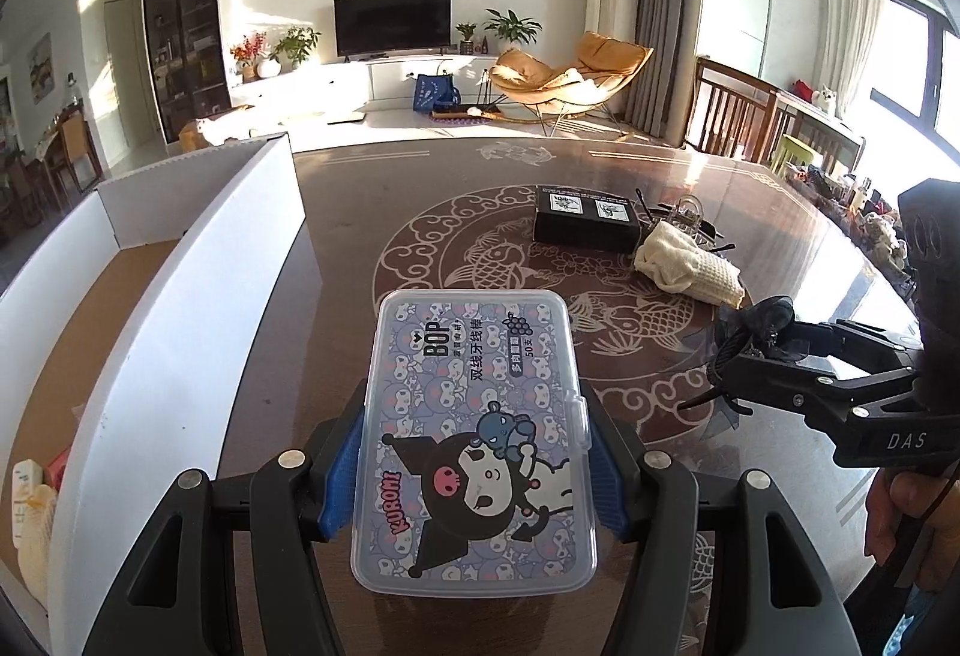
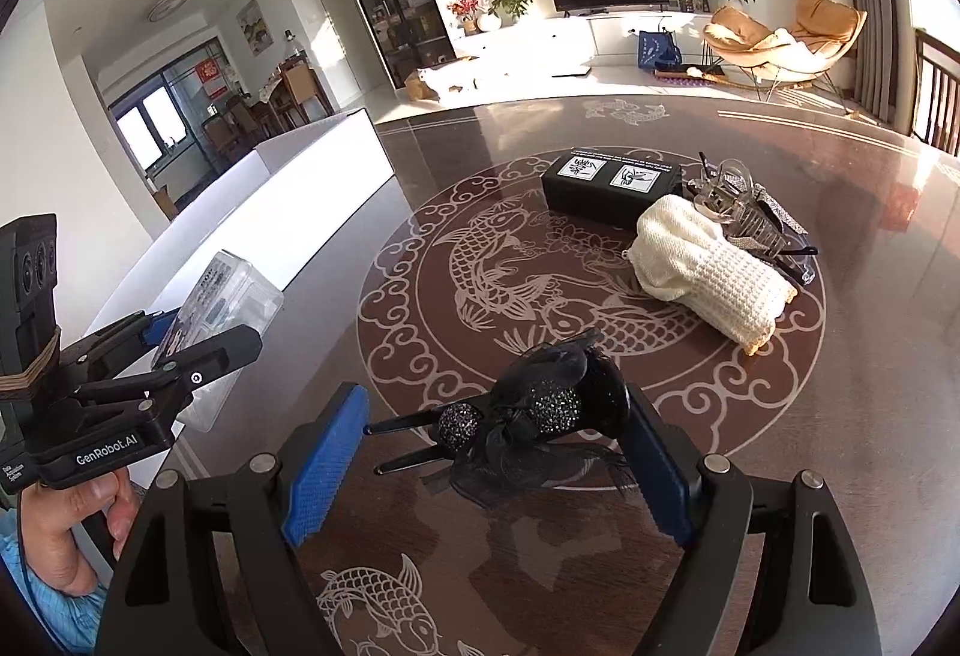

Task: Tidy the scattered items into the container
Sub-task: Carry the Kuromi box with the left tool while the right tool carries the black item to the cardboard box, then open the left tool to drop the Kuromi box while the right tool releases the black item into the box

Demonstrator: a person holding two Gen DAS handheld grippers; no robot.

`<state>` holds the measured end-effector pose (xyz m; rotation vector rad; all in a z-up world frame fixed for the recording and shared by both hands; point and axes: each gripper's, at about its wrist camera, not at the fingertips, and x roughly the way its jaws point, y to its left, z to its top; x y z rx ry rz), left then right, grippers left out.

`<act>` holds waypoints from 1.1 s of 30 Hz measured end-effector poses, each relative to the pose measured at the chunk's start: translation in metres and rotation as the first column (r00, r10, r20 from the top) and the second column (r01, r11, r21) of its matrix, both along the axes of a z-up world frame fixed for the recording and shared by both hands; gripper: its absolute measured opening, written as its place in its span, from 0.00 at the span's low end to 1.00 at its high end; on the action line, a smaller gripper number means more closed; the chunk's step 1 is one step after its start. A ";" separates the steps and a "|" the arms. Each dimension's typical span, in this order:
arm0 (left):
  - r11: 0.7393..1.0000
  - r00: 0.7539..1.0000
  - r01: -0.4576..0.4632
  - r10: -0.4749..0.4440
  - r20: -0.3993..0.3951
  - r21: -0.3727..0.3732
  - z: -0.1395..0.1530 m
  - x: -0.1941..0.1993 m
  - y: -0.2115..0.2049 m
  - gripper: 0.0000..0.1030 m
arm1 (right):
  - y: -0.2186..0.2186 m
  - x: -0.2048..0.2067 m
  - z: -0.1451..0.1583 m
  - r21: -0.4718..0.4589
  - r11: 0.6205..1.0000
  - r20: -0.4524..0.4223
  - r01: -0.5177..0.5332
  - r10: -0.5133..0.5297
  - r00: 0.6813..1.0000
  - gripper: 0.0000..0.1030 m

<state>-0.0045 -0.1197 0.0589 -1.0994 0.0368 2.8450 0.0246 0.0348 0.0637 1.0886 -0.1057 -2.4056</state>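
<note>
My left gripper (image 1: 480, 467) is shut on a clear plastic floss-pick box (image 1: 477, 434) with a Kuromi print, held just right of the white cardboard container (image 1: 180, 260). The box also shows in the right wrist view (image 2: 231, 296). My right gripper (image 2: 492, 452) is open around a black hair clip (image 2: 528, 410) with a gauze bow and beaded balls. The clip lies on the table between the blue pads (image 2: 327, 470). The right gripper also shows in the left wrist view (image 1: 780, 356), with the clip (image 1: 750, 332) at its tips.
On the dark table (image 2: 870, 386) with the fish pattern lie a black box (image 2: 612, 185), a cream knitted cloth (image 2: 708, 266) and clear and dark hair claws (image 2: 744, 212). The container holds a few items at its near end (image 1: 33, 506). A living room lies beyond.
</note>
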 end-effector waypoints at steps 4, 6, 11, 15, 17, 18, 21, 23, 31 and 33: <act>1.000 1.000 -0.001 0.001 -0.008 -0.011 0.001 0.001 0.002 0.59 | -0.003 0.003 0.002 0.012 1.000 -0.006 -0.004 0.004 1.000 0.81; 1.000 1.000 0.002 -0.002 -0.001 -0.010 -0.001 -0.001 0.002 0.59 | -0.004 0.003 0.004 0.020 1.000 -0.007 -0.010 0.010 1.000 0.81; 0.997 0.999 0.011 -0.014 0.035 0.080 -0.003 0.000 -0.007 0.59 | -0.011 0.000 0.004 0.031 0.999 0.017 -0.033 0.033 0.999 0.81; 0.985 0.999 -0.012 0.006 0.031 0.172 0.012 0.005 -0.031 0.59 | -0.030 -0.005 0.019 0.040 0.996 0.000 -0.083 0.083 0.997 0.81; 0.977 1.000 -0.023 0.020 0.015 0.211 0.026 0.009 -0.046 0.59 | -0.044 -0.009 0.032 0.034 0.993 -0.016 -0.114 0.114 0.993 0.81; 0.973 1.000 -0.029 0.029 0.006 0.228 0.033 0.011 -0.056 0.59 | -0.052 -0.011 0.039 0.029 0.991 -0.024 -0.130 0.130 0.991 0.81; 0.969 0.998 -0.058 0.065 -0.020 0.240 0.055 0.017 -0.090 0.59 | -0.082 -0.018 0.063 0.008 0.983 -0.049 -0.184 0.184 0.982 0.81; 0.972 0.994 -0.091 0.100 -0.033 0.217 0.066 0.020 -0.116 0.59 | -0.108 -0.024 0.080 -0.010 0.974 -0.067 -0.226 0.225 0.972 0.81; 0.942 0.954 -0.300 0.298 0.040 0.149 0.062 0.008 -0.243 0.59 | -0.262 -0.052 0.124 -0.068 0.887 -0.063 -0.456 0.452 0.890 0.81; 0.928 0.938 -0.346 0.338 0.075 0.141 0.052 0.004 -0.269 0.59 | -0.302 -0.061 0.117 -0.043 0.870 -0.033 -0.491 0.490 0.871 0.81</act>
